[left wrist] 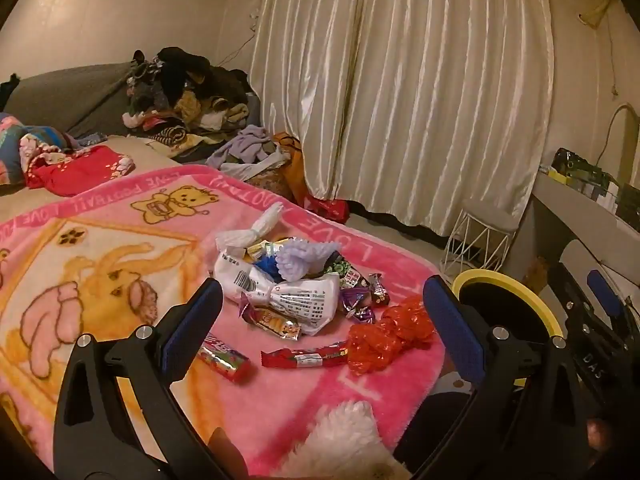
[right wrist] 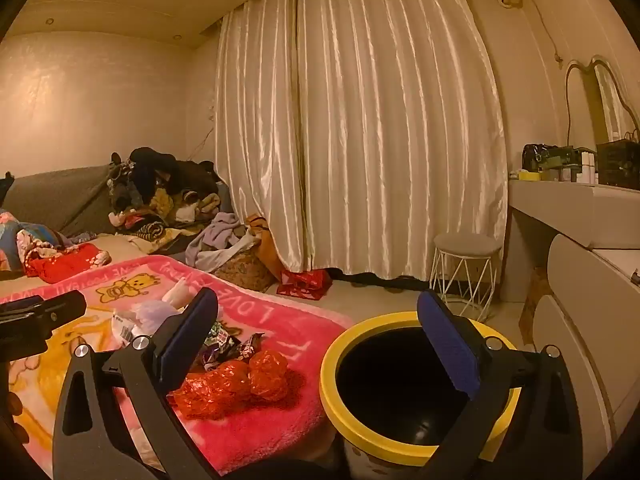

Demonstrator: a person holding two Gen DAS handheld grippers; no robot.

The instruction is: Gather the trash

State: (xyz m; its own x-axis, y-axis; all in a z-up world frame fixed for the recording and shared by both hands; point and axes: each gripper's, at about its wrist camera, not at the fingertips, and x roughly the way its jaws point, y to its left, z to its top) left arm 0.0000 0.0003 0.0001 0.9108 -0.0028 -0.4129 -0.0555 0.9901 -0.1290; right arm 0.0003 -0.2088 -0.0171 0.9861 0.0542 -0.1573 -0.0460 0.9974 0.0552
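Both jaws stand wide apart and hold nothing: the left gripper [left wrist: 324,320] hovers over the pink cartoon-print fleece blanket [left wrist: 120,248], the right gripper [right wrist: 320,340] above the yellow-rimmed round bin [right wrist: 336,396] beside it. On the blanket lie a white printed plastic bag [left wrist: 296,300], a crumpled red plastic bag [left wrist: 384,336] and small foil candy wrappers [left wrist: 360,300].

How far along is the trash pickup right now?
Nothing looks collected: the yellow-rimmed bin shows only a dark interior. Both grippers, left and right, are open and empty. The wrappers and red plastic bag remain on the pink blanket.
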